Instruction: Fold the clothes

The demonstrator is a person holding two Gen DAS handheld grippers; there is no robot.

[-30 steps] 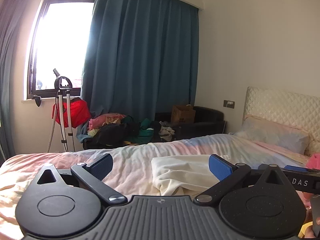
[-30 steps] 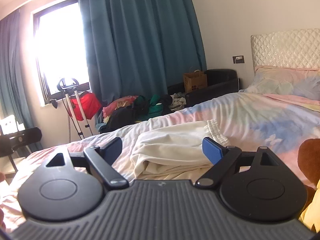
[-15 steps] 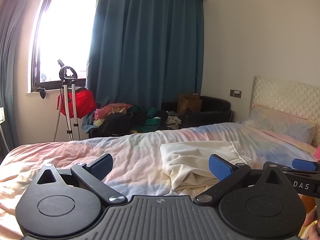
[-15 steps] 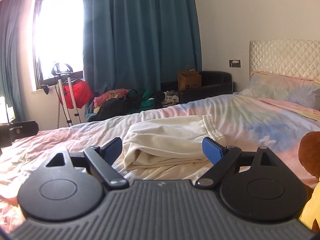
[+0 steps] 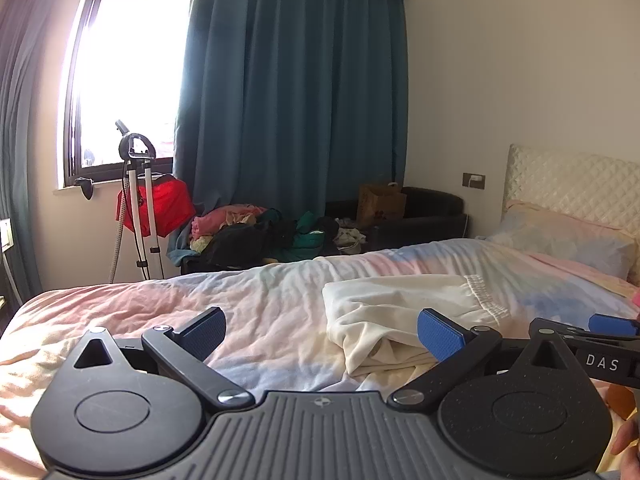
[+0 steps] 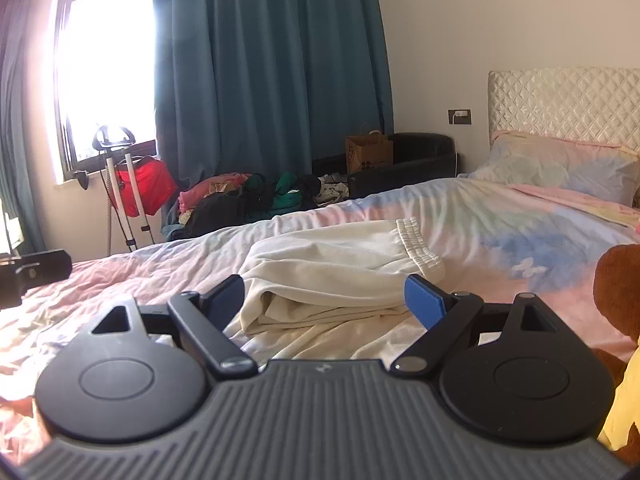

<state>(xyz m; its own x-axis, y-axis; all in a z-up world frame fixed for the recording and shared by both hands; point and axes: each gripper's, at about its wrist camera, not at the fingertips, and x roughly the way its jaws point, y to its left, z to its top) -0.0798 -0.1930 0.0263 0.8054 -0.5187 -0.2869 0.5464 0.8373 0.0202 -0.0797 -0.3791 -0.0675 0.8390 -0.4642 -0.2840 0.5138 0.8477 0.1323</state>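
A cream garment [image 5: 400,312] with an elastic waistband lies folded on the pastel bed sheet [image 5: 260,308]. It also shows in the right wrist view [image 6: 340,276]. My left gripper [image 5: 322,334] is open and empty, above the sheet to the left of the garment and short of it. My right gripper [image 6: 324,300] is open and empty, just in front of the garment's near edge. The right gripper's blue pads [image 5: 608,325] show at the right edge of the left wrist view.
A pillow [image 6: 560,172] and quilted headboard [image 6: 568,104] are at the right. A brown plush toy [image 6: 620,284] sits at the right edge. Beyond the bed are a clothes pile [image 5: 256,236], a black sofa [image 5: 424,216], a paper bag [image 5: 380,204] and a garment steamer [image 5: 138,200].
Both grippers have risen and drawn back a little, so more of the bed and the folded garment shows. Both stay open and empty.
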